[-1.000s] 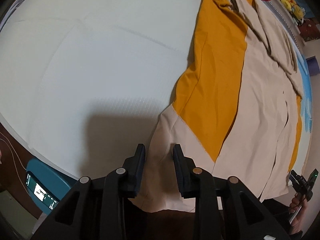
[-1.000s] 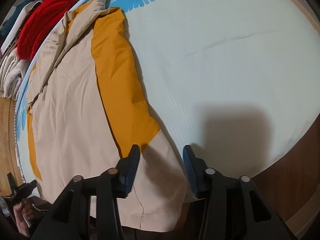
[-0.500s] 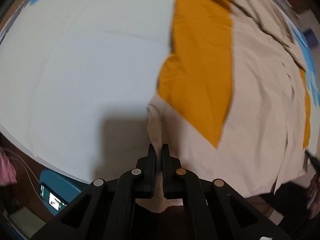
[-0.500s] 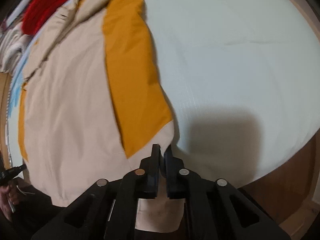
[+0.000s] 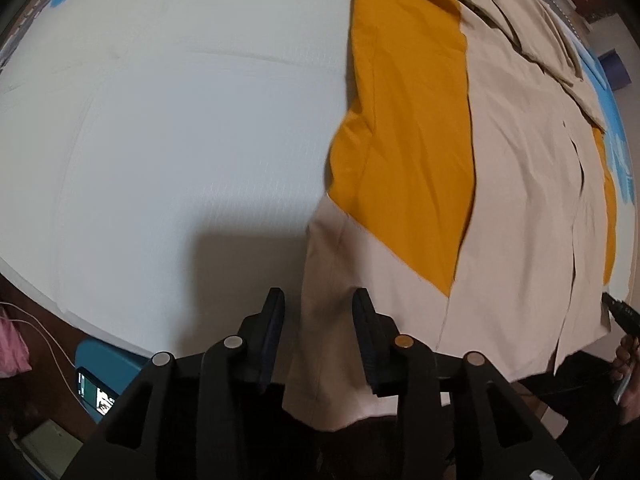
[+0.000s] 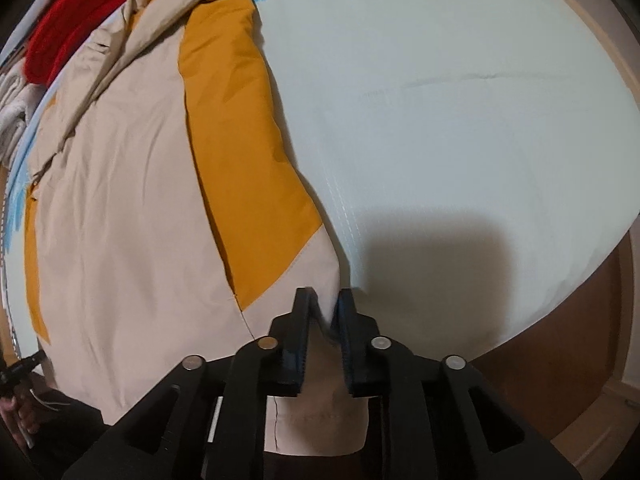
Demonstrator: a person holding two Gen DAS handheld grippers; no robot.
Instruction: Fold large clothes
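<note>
Lying flat on a pale sheet (image 5: 168, 128), a beige and mustard jacket (image 5: 516, 208) is seen: thin woven cloth, lightly creased, mustard panels cut to slanted points, collar bunched at the far end. Its near hem is draped over the sheet's edge. The left gripper (image 5: 318, 300) is set astride one hem corner, jaws opening, cloth between them but not pressed. The right gripper (image 6: 325, 298) is set astride the other corner, jaws opening, a fold still touched by the pads. Broad bare sheet is left to either outer side. A red fabric bundle (image 6: 76, 12) is seen beyond the collar.
</note>
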